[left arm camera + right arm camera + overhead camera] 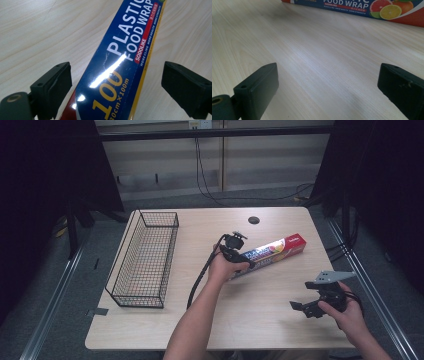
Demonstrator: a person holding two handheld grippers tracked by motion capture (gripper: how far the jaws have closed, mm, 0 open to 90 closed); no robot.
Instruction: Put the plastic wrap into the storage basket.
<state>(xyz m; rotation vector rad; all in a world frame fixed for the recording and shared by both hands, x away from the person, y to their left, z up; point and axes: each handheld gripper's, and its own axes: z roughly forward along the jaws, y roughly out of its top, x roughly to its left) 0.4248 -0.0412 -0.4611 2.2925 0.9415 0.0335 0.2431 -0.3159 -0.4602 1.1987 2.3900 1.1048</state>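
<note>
Box of plastic food wrap (272,253) lying flat near the middle of the light wooden table (260,320), long axis slanting from near-left to far-right, blue along most of its length, red at the far-right end with citrus fruit printed beside it. Left tongs (245,261) set over the box's near-left end, held from above in the left hand (223,266), black cable looping down toward the table's near edge. From the left gripper view: left tongs (116,82) spread wide, one black jaw on either side of the box (120,67), a visible gap between each jaw and the cardboard, nothing clamped; white lettering "PLASTIC FOOD WRAP" and yellow "100" on the glossy blue face, with a streak of glare across it.

Right tongs (302,306) well apart from the box, near the table's near-right corner, gripped in the right hand (347,312), grey three-cornered plate on top. From the right gripper view: right tongs (328,90) also spread wide, bare wood grain between the jaws, nothing held, box (362,6) lying far off across the top edge.

Black wire basket (142,257) standing along the table's left side, long and narrow, well apart from box and both tongs. Small dark round grommet (254,220) near the far edge of the table, beyond the box.
</note>
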